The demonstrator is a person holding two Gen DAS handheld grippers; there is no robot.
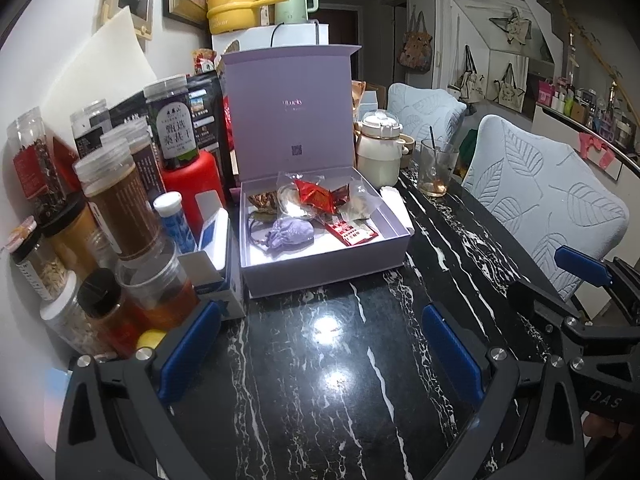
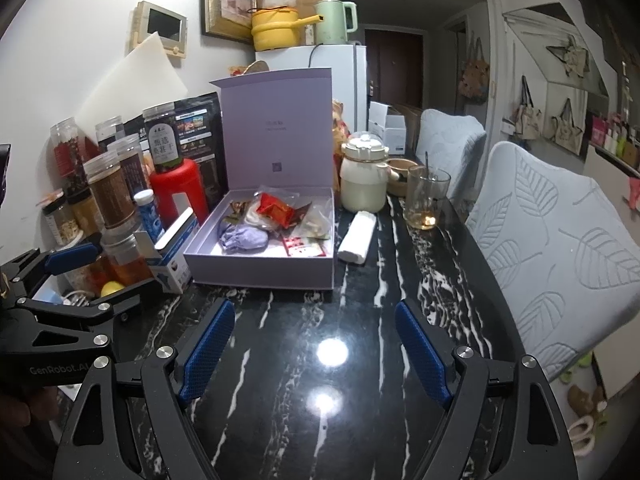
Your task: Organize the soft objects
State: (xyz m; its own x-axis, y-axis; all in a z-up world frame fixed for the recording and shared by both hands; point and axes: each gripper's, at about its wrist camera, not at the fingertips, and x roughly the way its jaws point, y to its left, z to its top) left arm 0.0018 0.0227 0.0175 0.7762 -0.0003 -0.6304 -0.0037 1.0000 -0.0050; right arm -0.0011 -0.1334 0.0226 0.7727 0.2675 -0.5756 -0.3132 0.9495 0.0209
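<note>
An open lavender box (image 1: 320, 276) (image 2: 260, 276) stands on the black marble table (image 1: 320, 400) (image 2: 320, 420) with its lid upright. Inside lie a purple drawstring pouch (image 1: 290, 234) (image 2: 244, 238), a red foil packet (image 1: 316, 196) (image 2: 276, 210), clear plastic bags and a red-and-white sachet (image 1: 352, 234) (image 2: 300, 246). A white rolled bundle (image 2: 358, 238) (image 1: 394, 200) lies just right of the box. My left gripper (image 1: 320, 344) (image 2: 104, 276) hovers open over bare table in front of the box. My right gripper (image 2: 316, 344) (image 1: 560, 284) is beside it, open too, nothing between its blue pads.
Several jars and bottles (image 1: 116, 208) (image 2: 108, 196), a red bottle (image 2: 176, 192) and small cartons crowd the left. A white lidded pot (image 2: 364, 180) and a glass with a spoon (image 2: 426, 196) stand behind the box. Leaf-patterned chairs (image 2: 560, 248) line the table's right edge.
</note>
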